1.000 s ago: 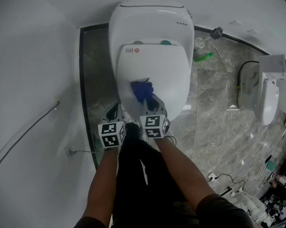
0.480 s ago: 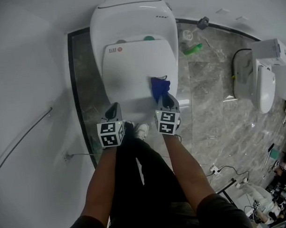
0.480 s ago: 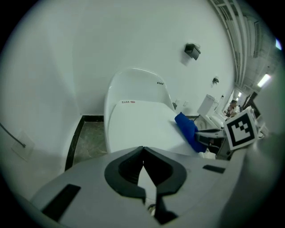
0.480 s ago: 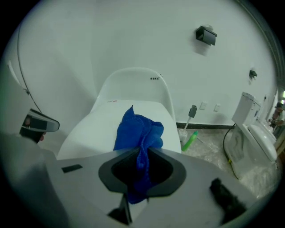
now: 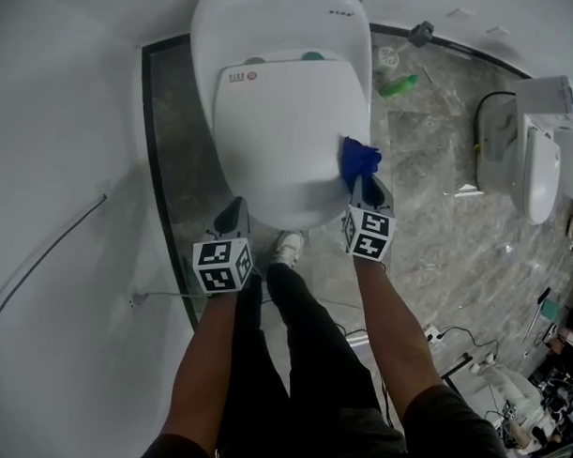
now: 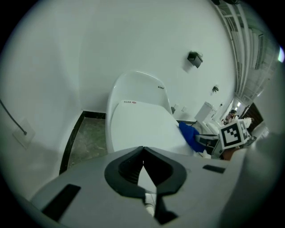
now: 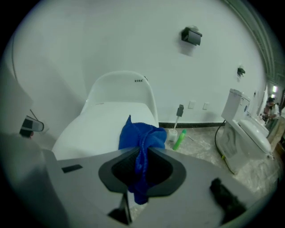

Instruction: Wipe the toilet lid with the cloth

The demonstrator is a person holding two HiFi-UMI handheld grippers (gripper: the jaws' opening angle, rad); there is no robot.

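The right claw (image 5: 362,181) is gripping the blue cloth (image 5: 359,158) at the toilet lid's (image 5: 283,130) right edge, while the left claw (image 5: 232,214) is hovering closed and empty.

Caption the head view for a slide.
Right gripper holds a blue cloth at the closed toilet lid's right edge; the shut, empty left gripper hangs by its front-left rim.

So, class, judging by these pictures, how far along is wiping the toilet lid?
Done: the right gripper is clamped on the blue cloth. In hand: the cloth sits at the right edge of the toilet lid, near the front. Left: unclear, since no wipe marks show; the left gripper is shut and empty.
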